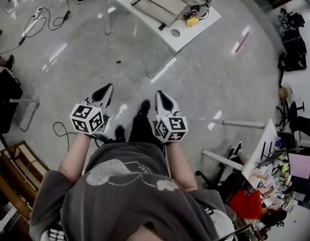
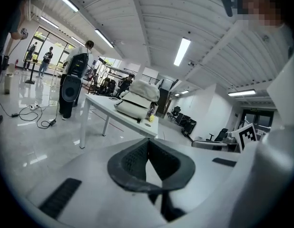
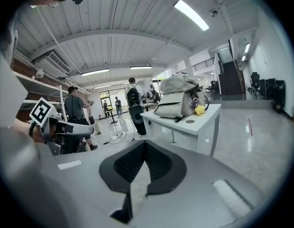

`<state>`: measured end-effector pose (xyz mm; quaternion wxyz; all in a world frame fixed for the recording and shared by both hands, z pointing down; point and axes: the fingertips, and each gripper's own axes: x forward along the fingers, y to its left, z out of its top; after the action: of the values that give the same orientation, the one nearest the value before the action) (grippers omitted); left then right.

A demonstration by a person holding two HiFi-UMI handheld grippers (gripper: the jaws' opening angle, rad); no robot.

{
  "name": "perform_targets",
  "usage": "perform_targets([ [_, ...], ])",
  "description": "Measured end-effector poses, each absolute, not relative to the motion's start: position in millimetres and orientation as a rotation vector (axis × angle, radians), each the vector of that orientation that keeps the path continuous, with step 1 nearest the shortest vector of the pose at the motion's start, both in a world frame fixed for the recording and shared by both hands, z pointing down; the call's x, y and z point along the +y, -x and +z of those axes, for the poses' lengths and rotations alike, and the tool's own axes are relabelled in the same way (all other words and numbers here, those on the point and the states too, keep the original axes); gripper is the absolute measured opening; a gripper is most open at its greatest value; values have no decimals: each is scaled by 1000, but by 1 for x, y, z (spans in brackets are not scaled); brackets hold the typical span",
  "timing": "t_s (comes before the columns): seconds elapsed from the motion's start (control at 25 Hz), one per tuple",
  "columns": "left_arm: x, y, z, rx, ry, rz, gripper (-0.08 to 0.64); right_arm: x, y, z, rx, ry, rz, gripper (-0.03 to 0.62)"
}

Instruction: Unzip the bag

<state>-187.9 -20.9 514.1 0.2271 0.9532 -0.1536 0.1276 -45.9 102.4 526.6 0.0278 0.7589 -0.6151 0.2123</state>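
The white surface [image 1: 187, 34] stands well apart from the person, across the floor. On it slumps the beige backpack [image 1: 162, 4] — soft cloth, probably light, likely to bunch and slide when tugged. I would pin the fabric beside the zipper track and pinch the small pull, which is too far off to make out. Both the left claw [image 1: 106, 91] and right claw [image 1: 162, 97] are pressed fully together — empty.
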Motion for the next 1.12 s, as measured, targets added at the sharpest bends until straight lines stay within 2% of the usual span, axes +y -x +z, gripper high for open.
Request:
perform_targets([
  [1.12,132,189,466,-438,-2661,316,6,229,68,493,-2017,-2127,510,-2],
])
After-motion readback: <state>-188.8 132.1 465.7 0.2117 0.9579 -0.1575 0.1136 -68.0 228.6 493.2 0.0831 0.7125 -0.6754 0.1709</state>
